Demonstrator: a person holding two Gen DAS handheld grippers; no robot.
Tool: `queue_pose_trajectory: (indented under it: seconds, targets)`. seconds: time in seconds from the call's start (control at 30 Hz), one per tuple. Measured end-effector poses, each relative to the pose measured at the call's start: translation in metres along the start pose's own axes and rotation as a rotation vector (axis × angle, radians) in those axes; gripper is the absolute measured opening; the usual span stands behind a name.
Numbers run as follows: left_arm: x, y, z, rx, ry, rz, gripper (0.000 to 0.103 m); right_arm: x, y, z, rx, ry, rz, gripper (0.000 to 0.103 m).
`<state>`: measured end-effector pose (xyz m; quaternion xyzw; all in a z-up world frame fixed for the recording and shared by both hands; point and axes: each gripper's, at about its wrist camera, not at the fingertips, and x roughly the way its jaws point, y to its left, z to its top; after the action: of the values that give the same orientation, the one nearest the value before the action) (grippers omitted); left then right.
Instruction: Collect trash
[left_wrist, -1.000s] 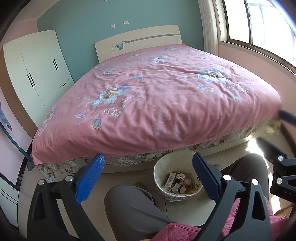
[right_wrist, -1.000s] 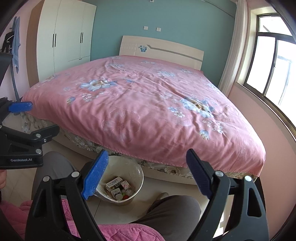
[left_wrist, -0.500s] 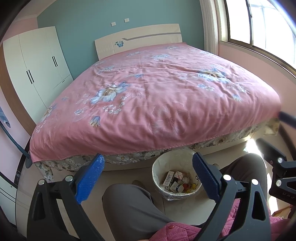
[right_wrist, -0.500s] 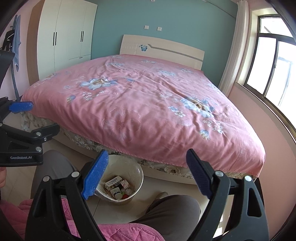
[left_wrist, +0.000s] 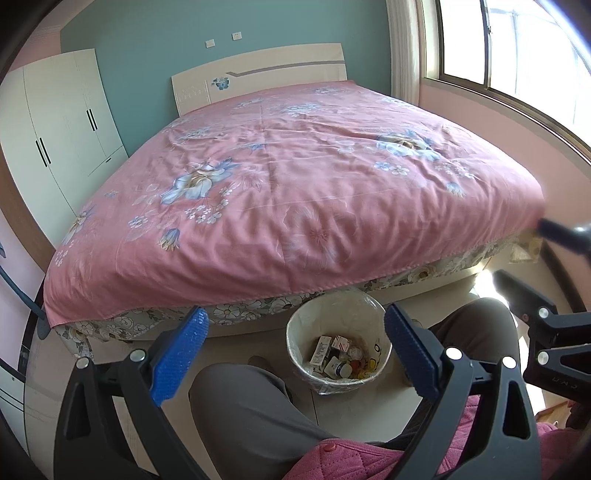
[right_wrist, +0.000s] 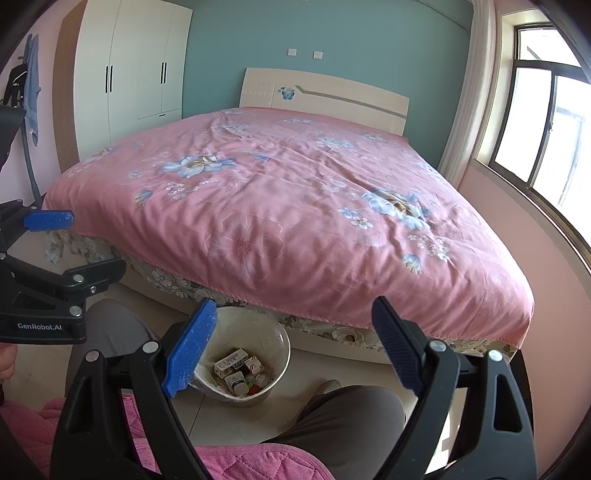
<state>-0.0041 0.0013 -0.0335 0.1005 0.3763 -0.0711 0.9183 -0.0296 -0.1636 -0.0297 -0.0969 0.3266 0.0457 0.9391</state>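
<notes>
A white waste bin (left_wrist: 308, 363) (right_wrist: 275, 373) lined with clear plastic stands on the floor at the foot of the bed, between the person's knees. Small boxes and bottles of trash (left_wrist: 338, 356) (right_wrist: 238, 369) lie inside it. My left gripper (left_wrist: 295, 347) is open above the knees with nothing between its blue pads. My right gripper (right_wrist: 291, 341) is open too, with bare pads, held above the bin. Each gripper shows at the edge of the other's view. No loose trash shows on the pink floral bedspread (left_wrist: 295, 192) (right_wrist: 295, 206).
The bed fills most of both views. A white wardrobe (left_wrist: 55, 125) (right_wrist: 133, 74) stands at the left, a window (left_wrist: 517, 48) (right_wrist: 546, 122) at the right. The person's grey-trousered knees (left_wrist: 240, 413) (right_wrist: 351, 417) and pink quilted jacket (right_wrist: 240, 461) are just below the grippers.
The left wrist view has tipped up slightly, so the bin and the bed's edge sit a little lower. Both grippers have stayed open and in place.
</notes>
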Motion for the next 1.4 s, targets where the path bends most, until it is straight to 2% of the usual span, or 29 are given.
queue_pose_trajectory:
  seconds: [0.17,1.4]
  targets:
    - [-0.0059,-0.0006,0.0002,-0.002,-0.023,0.01,0.098,0.001,0.0009,-0.0011,0.008,0.004,0.0,0.085]
    - [-0.007,-0.0002,0.0012,-0.007,-0.023,0.017,0.098,0.0003,0.0012,0.0003,0.019,-0.003,-0.002,0.085]
